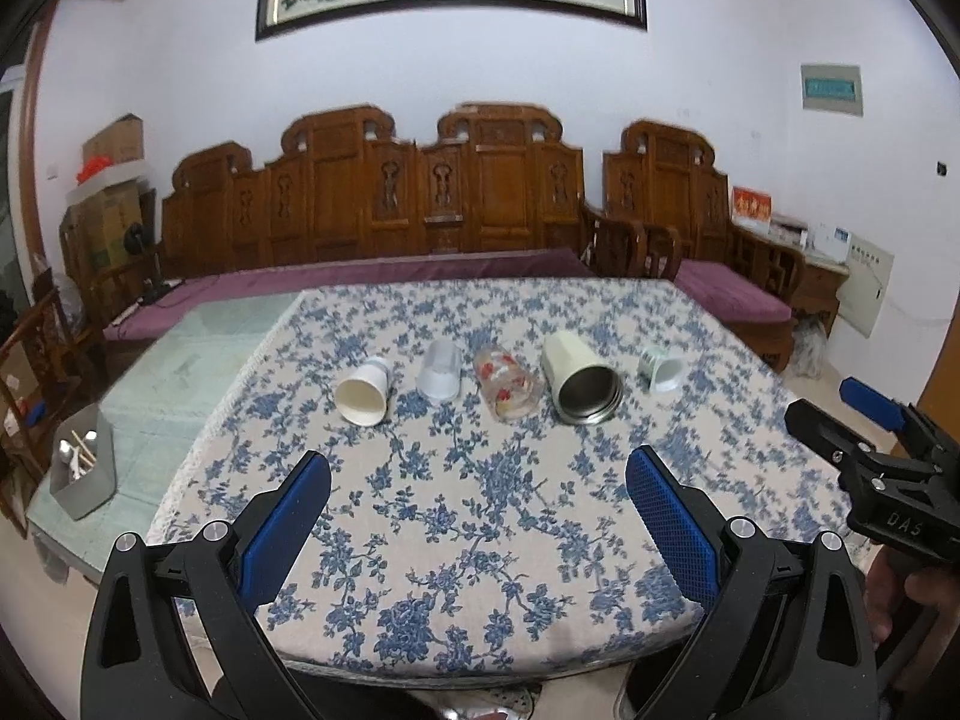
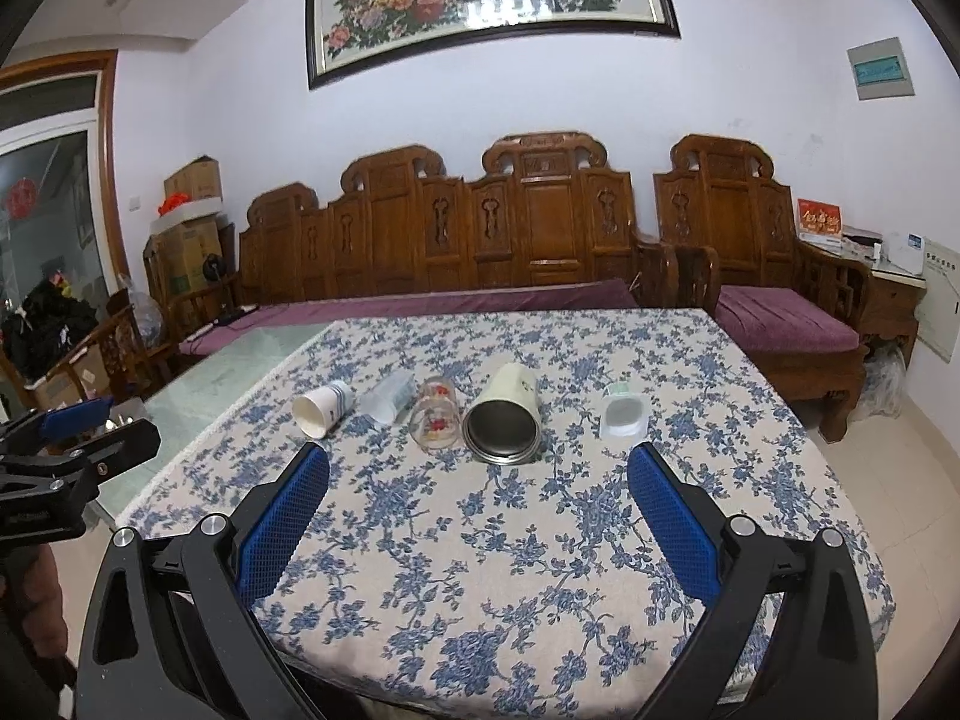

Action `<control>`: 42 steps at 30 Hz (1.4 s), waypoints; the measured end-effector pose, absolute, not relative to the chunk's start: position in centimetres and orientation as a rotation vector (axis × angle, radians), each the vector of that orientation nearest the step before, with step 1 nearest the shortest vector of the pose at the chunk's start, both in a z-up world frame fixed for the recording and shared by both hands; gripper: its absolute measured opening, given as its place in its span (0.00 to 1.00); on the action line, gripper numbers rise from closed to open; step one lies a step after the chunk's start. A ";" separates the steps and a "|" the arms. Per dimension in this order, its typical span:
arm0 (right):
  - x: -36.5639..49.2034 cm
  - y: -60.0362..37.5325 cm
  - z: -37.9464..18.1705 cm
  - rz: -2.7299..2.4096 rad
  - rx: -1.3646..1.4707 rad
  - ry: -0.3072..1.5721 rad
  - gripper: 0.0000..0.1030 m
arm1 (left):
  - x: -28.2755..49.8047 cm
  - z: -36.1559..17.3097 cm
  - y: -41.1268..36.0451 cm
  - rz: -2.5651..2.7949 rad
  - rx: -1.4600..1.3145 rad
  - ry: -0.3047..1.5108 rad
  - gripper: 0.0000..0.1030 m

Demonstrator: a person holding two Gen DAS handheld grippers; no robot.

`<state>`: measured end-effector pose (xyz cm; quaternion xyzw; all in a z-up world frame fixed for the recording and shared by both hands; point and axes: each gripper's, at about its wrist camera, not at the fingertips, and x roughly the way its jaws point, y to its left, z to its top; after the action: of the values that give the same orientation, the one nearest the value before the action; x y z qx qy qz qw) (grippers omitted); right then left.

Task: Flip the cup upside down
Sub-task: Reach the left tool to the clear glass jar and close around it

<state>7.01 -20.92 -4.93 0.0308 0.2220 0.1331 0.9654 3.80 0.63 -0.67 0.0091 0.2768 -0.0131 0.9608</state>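
Several cups lie on their sides in a row on the floral tablecloth, mouths toward me: a white paper cup (image 1: 362, 397) (image 2: 318, 410), a clear plastic cup (image 1: 441, 371) (image 2: 390, 399), a glass with red flowers (image 1: 507, 389) (image 2: 435, 414), a cream steel-lined tumbler (image 1: 579, 377) (image 2: 505, 417) and a small green-white cup (image 1: 662, 368) (image 2: 624, 413). My left gripper (image 1: 477, 468) is open and empty, well short of the row. My right gripper (image 2: 478, 462) is open and empty, just in front of the tumbler. The right gripper also shows in the left wrist view (image 1: 852, 420).
The tablecloth (image 1: 480, 540) covers the right part of a glass-topped table (image 1: 180, 372). A grey box (image 1: 84, 468) with utensils stands on the bare glass at left. A carved wooden sofa (image 1: 420, 204) with purple cushions stands behind the table.
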 end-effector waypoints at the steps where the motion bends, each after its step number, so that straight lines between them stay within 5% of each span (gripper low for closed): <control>1: 7.8 -20.8 -5.3 0.269 0.060 0.463 0.97 | 4.6 -1.0 0.7 -0.028 0.023 0.577 0.92; 33: 25.1 -18.9 -13.7 0.350 0.010 0.736 0.94 | 31.9 -8.8 0.4 -0.152 -0.008 0.934 0.92; 42: 25.2 -19.2 -15.5 0.354 0.041 0.770 0.94 | 40.2 -13.8 -1.4 -0.154 -0.039 1.135 0.74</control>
<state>25.20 -19.21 -15.53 0.0198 0.3737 0.1719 0.9113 40.18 -1.44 -13.77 -0.0184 0.5368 -0.0729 0.8403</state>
